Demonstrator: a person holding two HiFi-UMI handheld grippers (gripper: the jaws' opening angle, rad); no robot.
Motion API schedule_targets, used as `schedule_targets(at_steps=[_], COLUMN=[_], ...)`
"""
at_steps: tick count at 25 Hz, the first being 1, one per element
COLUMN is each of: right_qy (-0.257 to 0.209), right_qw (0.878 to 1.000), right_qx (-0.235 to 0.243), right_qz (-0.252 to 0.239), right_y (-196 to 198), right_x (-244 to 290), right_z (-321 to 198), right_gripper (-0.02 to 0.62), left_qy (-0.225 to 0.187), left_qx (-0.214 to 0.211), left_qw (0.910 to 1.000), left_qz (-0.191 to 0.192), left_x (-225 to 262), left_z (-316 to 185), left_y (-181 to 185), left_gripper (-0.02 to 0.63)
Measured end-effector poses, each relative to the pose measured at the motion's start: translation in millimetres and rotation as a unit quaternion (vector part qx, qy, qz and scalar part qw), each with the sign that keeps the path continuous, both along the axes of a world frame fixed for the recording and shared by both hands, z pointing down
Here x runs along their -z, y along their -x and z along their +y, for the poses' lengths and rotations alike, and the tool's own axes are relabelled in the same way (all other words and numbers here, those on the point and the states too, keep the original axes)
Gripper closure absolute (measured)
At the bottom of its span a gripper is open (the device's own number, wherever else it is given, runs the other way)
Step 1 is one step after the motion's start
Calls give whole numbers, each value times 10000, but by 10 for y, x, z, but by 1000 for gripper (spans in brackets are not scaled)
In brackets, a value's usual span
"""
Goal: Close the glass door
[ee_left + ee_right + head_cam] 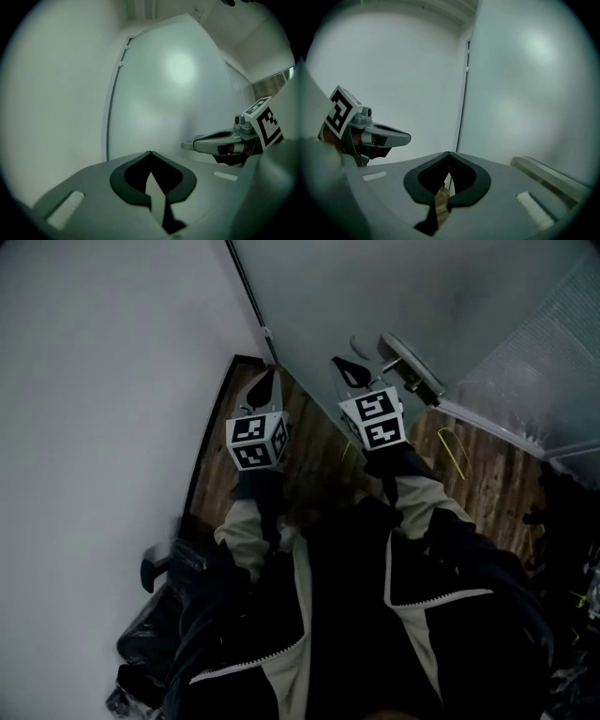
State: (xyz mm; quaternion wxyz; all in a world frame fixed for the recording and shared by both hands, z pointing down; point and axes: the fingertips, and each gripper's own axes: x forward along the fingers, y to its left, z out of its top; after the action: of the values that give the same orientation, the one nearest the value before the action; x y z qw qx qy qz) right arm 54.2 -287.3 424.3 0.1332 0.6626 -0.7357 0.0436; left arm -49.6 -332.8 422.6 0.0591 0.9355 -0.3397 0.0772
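A white wall [94, 381] fills the left. Just beside it is the left gripper [266, 381], jaws pressed together on nothing. A dark edge strip [248, 296] divides the wall from the frosted glass door [394, 287]. The right gripper [348, 368], likewise closed and empty, points at the door. The pane is probably heavy, stiff, slick and breakable, so the metal handle [410, 364] further right looks like the safest hold. Open wooden floor [487, 474] gives room there.

Head view looks steeply down; both gripper views, close up, share the glass door [178, 89].
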Motion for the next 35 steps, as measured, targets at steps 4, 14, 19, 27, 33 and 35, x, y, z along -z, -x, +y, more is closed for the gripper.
schedule_targets(at_steps=[4,14,19,27,33,35], right_qy=[-32,519,1550,2106,2364,2393], right_qw=[9949,9780,8992,8316,7940,7919], right_qx=[-1007,-1664,-921,-569,-469,-484], right_qz=[73,1142,3987,5107,5582,5598], right_y=[-513,-984,-897,-928,-1043,-1086], right_x=[48,-62,-253,-479,-596,-625], right_z=[400,894,674,471,412,391], right_gripper=[591,588,384,348,456,456], left_qy=[29,133,156,155,127,134], left_qx=[-897,-1894,-1896,-1915,-1918,-1902], left_qw=[9959,9812,9809,9806,9807,9810], left_qz=[144,357,417,388,362,349], left_x=[-14,-57,-44,-37,-55,-79], left_z=[154,527,480,466,446,415], left_y=[-521,-1220,-1230,-1130,-1101,-1095], left_gripper=[604,604,604,604,604,604])
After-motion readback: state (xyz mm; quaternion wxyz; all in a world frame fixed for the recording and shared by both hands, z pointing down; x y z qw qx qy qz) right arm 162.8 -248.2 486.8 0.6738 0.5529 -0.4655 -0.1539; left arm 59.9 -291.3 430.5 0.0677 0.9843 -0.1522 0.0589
